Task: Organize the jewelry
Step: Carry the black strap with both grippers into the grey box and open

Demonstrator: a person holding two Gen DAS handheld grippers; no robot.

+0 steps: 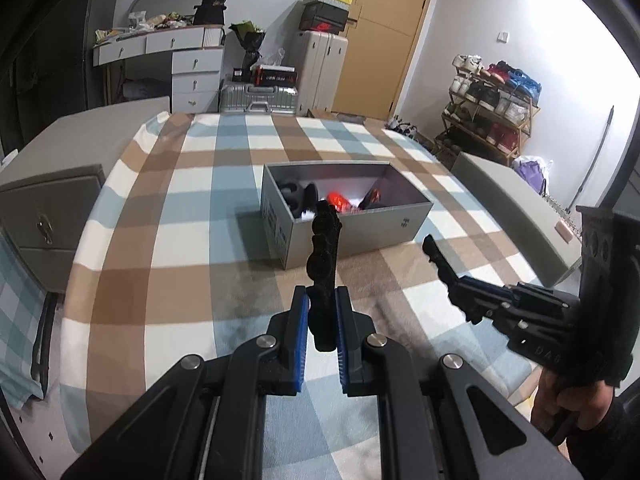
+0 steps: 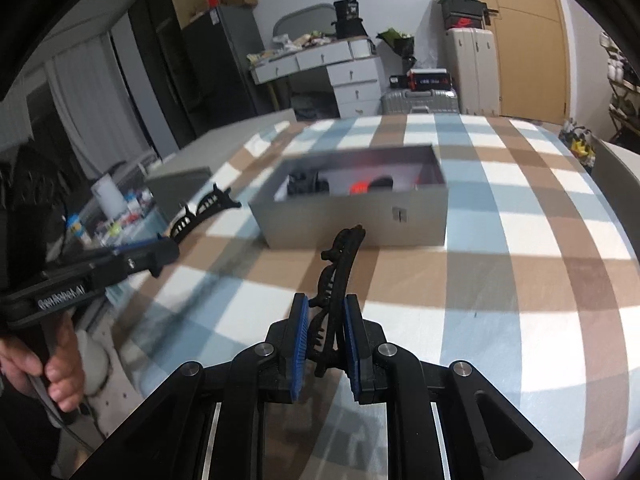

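L tongs (image 1: 322, 324) clamped on black hair clip (image 1: 325, 248); R tongs (image 2: 327, 334) clamped on 2nd clip (image 2: 338, 276). Both aimed at grey box (image 1: 352, 232), prob for drop-in.

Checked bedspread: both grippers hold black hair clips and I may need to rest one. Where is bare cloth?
Bare checked bedspread lies between the grey box and the right gripper, and right of the box. More spreads left of the box in front of the left gripper. The box interior is crowded.

Matt grey box (image 1: 352, 236), perhaps cardboard, sits on soft checked cloth (image 1: 168, 240); black clips (image 2: 340, 268) look matt plastic.
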